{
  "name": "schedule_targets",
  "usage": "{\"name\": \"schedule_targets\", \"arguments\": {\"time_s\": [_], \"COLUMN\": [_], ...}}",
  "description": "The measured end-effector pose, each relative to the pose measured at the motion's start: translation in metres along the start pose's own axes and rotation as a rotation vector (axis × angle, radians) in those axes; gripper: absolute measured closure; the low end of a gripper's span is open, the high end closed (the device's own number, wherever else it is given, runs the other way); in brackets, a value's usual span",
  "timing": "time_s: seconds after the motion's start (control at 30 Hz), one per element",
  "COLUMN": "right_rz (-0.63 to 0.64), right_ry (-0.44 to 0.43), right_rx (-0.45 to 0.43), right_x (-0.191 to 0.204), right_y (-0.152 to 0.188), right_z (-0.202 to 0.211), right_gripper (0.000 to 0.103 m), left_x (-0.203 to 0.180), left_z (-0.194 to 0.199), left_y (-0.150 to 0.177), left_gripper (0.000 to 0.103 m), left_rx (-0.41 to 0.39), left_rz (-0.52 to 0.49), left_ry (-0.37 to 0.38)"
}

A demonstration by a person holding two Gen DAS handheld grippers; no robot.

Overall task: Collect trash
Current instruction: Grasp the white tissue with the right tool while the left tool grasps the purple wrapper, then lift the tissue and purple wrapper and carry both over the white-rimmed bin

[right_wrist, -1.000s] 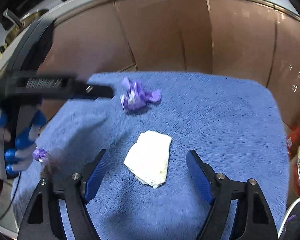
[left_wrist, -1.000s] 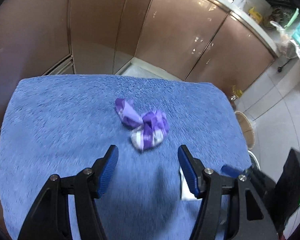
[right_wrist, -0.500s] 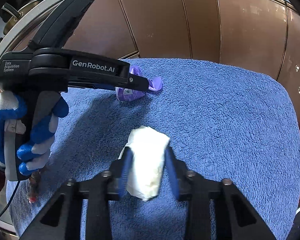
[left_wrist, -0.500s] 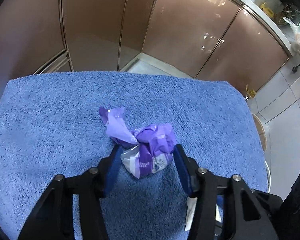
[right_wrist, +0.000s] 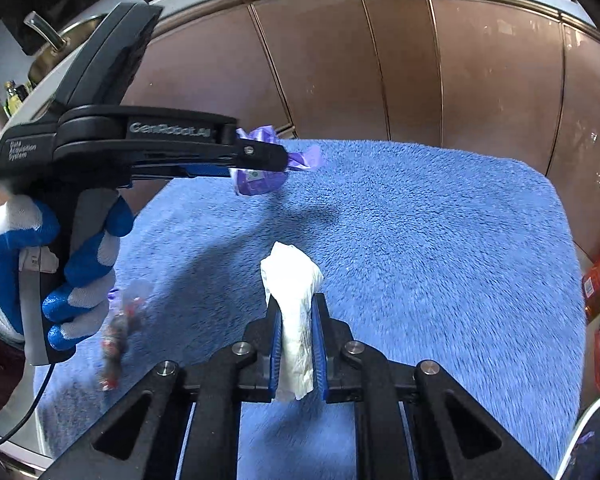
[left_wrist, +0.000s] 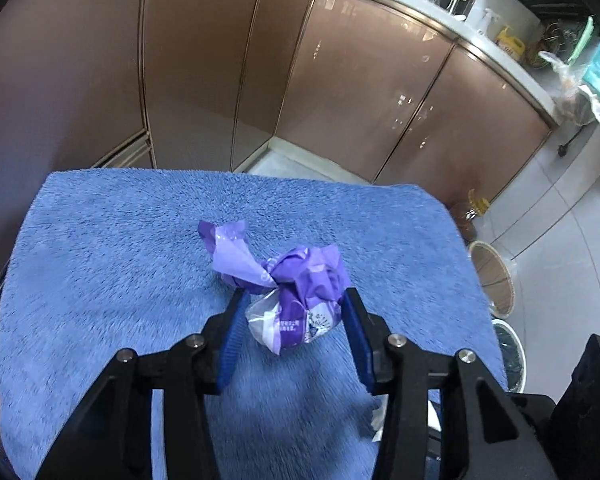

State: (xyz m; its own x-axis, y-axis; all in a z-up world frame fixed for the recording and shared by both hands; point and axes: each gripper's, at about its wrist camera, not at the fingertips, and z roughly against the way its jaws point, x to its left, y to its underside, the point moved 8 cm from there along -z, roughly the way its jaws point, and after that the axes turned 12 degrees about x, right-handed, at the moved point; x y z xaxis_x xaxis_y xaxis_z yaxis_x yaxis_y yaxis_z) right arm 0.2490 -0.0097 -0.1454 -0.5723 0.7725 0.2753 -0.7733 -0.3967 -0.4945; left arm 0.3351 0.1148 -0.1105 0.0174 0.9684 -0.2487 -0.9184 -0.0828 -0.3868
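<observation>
Both pieces gripped; disposal outstanding.
Left hand-held gripper [left_wrist: 292,320], jaws closing, pinches the purple wrapper [left_wrist: 296,300] above the blue-towelled worktop [right_wrist: 420,240]; right hand-held gripper [right_wrist: 296,336] is clamped on the white tissue [right_wrist: 294,300]. A small wrapper [right_wrist: 120,324] remains uncollected.

The left gripper [right_wrist: 260,160] reads "GenRobot.AI" along its arm and "Data Acquisition System" near the handle.

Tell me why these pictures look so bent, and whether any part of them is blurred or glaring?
Left wrist view: the fisheye lens curves the cabinets, whose glossy doors show small glints; the blue towel smears near the bottom edge.
Right wrist view: the same bending arcs the counter edge; a small dark wrapper is blurred, while the white tissue looks sharp and a soft shadow crosses the towel.
</observation>
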Motion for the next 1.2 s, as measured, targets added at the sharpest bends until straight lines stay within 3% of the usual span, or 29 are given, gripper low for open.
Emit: {"name": "schedule_targets", "arguments": {"time_s": [0.37, 0.9, 1.2], "right_rz": [-0.022, -0.016, -0.026], "right_ry": [0.026, 0.106, 0.135], "right_rx": [-0.113, -0.371, -0.465], "right_x": [0.017, 0.052, 0.048], "right_y": [0.027, 0.065, 0.074], "right_z": [0.088, 0.225, 0.271], "right_gripper": [0.090, 0.090, 0.090], "left_x": [-0.020, -0.051, -0.061], "left_z": [0.094, 0.242, 0.265], "left_y": [0.055, 0.132, 0.145], "left_gripper": [0.059, 0.059, 0.059], "left_rx": [-0.097, -0.303, -0.330], "left_rz": [-0.040, -0.099, -0.110], "left_ry": [0.018, 0.003, 0.000]}}
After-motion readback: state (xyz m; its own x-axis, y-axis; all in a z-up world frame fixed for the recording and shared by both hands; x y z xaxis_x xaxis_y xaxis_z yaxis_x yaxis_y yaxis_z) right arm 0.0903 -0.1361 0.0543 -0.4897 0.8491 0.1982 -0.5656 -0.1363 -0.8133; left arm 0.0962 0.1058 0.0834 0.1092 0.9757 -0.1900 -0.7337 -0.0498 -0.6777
